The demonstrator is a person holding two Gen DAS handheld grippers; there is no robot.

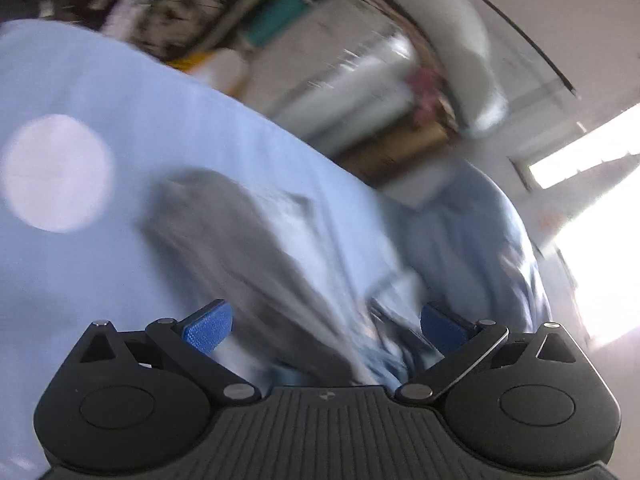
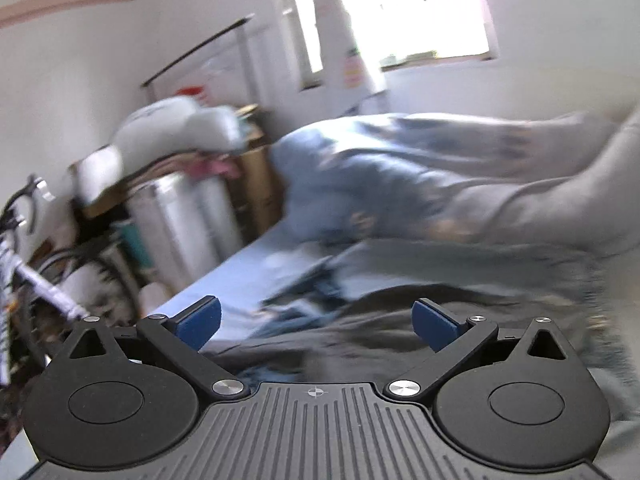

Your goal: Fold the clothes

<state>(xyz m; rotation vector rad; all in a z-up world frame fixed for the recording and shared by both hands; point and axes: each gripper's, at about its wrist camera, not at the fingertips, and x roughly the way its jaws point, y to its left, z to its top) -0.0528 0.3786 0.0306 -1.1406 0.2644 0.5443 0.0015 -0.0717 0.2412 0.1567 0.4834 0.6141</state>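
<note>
Both views motion-blurred. Smooth light-blue bed sheet (image 1: 100,92) spans the bed. Grey garment (image 1: 248,248), soft and rumpled, lies on it beside a crumpled blue denim heap (image 2: 360,168). Left gripper (image 1: 326,326) spread, 2 blue textured pads empty above the grey cloth. Right gripper (image 2: 316,322) likewise spread, empty.

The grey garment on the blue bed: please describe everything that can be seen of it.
The grey garment is soft, matte fabric, dark grey, crumpled and not folded. It lies on the light blue sheet, beside bunched pale blue clothes. In the left wrist view it runs as a long band toward the open left gripper; in the right wrist view it spreads under the open right gripper. Neither gripper holds it. Blur hides seams and details.
</note>
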